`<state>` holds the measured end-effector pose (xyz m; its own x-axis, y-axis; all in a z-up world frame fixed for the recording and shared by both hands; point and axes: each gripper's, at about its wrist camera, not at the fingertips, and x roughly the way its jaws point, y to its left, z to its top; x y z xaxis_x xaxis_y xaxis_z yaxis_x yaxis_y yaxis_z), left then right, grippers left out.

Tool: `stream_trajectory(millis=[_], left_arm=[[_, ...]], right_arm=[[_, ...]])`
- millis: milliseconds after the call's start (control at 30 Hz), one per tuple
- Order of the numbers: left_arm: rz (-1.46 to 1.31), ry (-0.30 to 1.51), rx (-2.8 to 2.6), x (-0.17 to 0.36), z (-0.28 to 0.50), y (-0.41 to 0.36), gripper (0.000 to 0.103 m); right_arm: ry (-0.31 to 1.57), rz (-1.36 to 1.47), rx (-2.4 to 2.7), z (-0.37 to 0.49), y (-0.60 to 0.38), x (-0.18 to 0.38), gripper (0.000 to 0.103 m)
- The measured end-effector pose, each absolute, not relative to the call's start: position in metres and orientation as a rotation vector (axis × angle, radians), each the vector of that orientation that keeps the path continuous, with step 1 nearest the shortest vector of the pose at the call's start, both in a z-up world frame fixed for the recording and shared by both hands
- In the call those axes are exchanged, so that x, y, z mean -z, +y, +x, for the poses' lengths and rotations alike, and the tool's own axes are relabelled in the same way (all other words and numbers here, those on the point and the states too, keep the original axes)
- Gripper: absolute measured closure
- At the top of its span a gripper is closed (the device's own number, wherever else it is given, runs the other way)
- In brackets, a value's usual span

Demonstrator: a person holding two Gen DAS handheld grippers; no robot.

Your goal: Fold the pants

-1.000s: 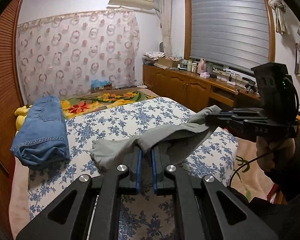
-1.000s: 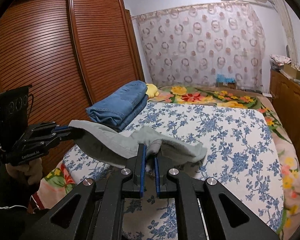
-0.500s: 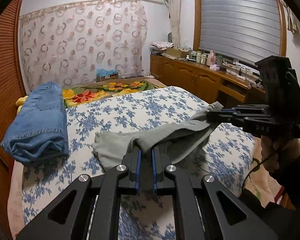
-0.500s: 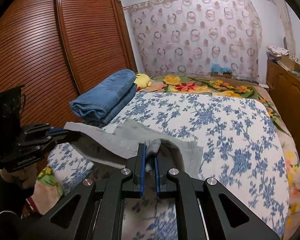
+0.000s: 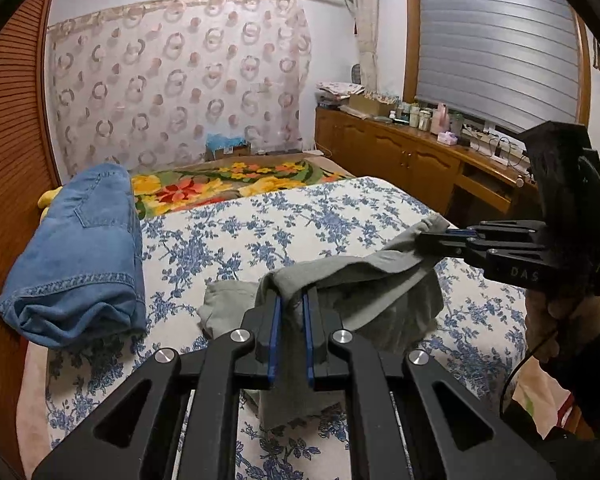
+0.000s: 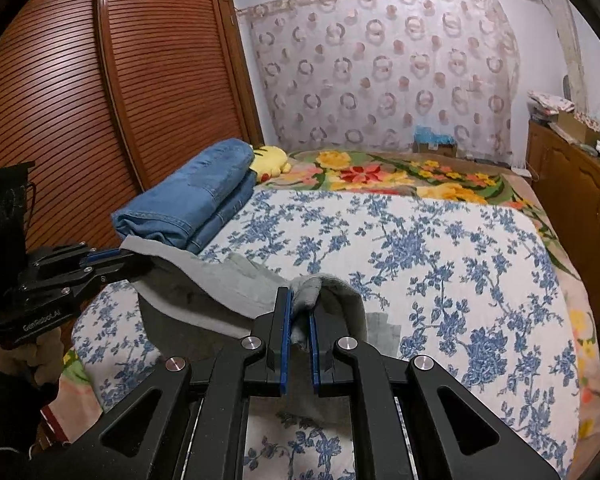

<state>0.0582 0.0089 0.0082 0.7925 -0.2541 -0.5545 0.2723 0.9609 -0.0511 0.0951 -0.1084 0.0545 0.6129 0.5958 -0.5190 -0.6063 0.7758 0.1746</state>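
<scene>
— Gripping what, exactly?
— Soft grey cotton pants [image 5: 380, 280], held just above the blue-flowered white bedspread [image 5: 300, 216]. Left gripper [image 5: 291, 336] has its jaws clamped on one bunched edge — right gripper [image 6: 299, 344] is clamped on the other.
— Anything alongside?
— Folded blue denim jeans [image 6: 196, 204], near the slatted wooden wardrobe [image 6: 100, 92].

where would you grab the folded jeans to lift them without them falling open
Grip the jeans at the thick rounded fold facing the foot of the bed, coming in level from that near end. The layers stack there, so the jaws would likely pinch all of them at once; the far end lies against a yellow toy.
</scene>
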Motion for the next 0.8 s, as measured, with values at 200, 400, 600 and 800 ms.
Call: stream_trajectory(millis=[200,400,600,800], left_arm=[[0.025,0.606,0.27,-0.001,0.062,0.011,0.094],[0.029,0.622,0.257,0.005,0.065,0.012,0.089],[0.025,0.617,0.25,0.004,0.064,0.012,0.063],[-0.012,0.615,0.267,0.009,0.063,0.02,0.029]], right_arm=[[0.611,-0.022,-0.691,0.105,-0.103,-0.049,0.095],[0.615,-0.038,-0.693,0.106,-0.097,-0.047,0.095],[0.624,-0.043,-0.688,0.108,-0.096,-0.043,0.095],[0.64,-0.071,-0.682,0.116,-0.087,-0.038,0.095]])
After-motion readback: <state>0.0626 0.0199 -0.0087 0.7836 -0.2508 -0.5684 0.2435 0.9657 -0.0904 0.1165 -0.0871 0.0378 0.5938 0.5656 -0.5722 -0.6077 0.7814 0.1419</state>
